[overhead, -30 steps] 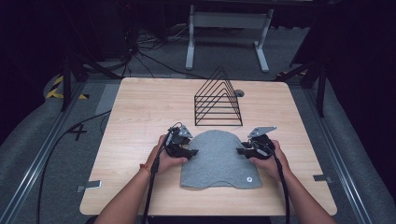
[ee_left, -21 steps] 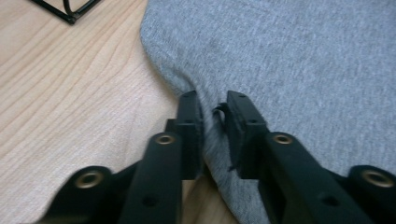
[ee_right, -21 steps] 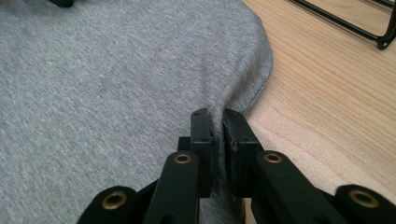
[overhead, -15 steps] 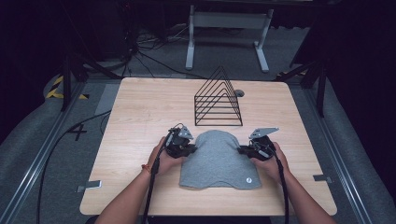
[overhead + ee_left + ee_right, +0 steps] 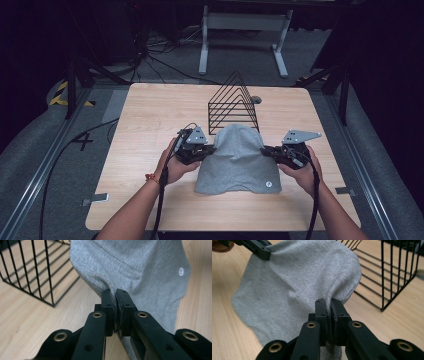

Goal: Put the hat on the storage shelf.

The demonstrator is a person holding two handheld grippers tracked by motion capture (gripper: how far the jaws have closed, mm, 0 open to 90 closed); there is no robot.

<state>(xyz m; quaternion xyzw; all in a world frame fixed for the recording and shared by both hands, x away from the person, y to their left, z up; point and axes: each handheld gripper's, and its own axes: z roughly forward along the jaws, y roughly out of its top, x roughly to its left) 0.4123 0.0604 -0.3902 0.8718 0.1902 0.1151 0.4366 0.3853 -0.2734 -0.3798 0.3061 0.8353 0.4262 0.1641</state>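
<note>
A grey cloth point(image 5: 235, 160) with a small white round tag point(image 5: 268, 184) hangs in a hump between my two grippers, its near edge still resting on the wooden table point(image 5: 150, 115). My left gripper point(image 5: 212, 149) is shut on the cloth's left edge, and in the left gripper view the jaws point(image 5: 115, 293) pinch a fold of grey fabric point(image 5: 140, 267). On the opposite edge my right gripper point(image 5: 264, 150) is shut too, with its jaws point(image 5: 329, 302) clamped on the fabric point(image 5: 299, 277). The left gripper point(image 5: 259, 250) also appears at the top left of the right gripper view.
A black wire rack point(image 5: 234, 107) with a triangular outline stands just behind the raised cloth, close to its far side point(image 5: 30, 270) point(image 5: 392, 272). Bare wood lies left and right of the hands. Cables and a metal stand sit on the floor beyond the table.
Both grippers closed on the cloth's side edges and rose. The cloth, flat on the table before, is now pulled up into a tall hump in front of the rack.
</note>
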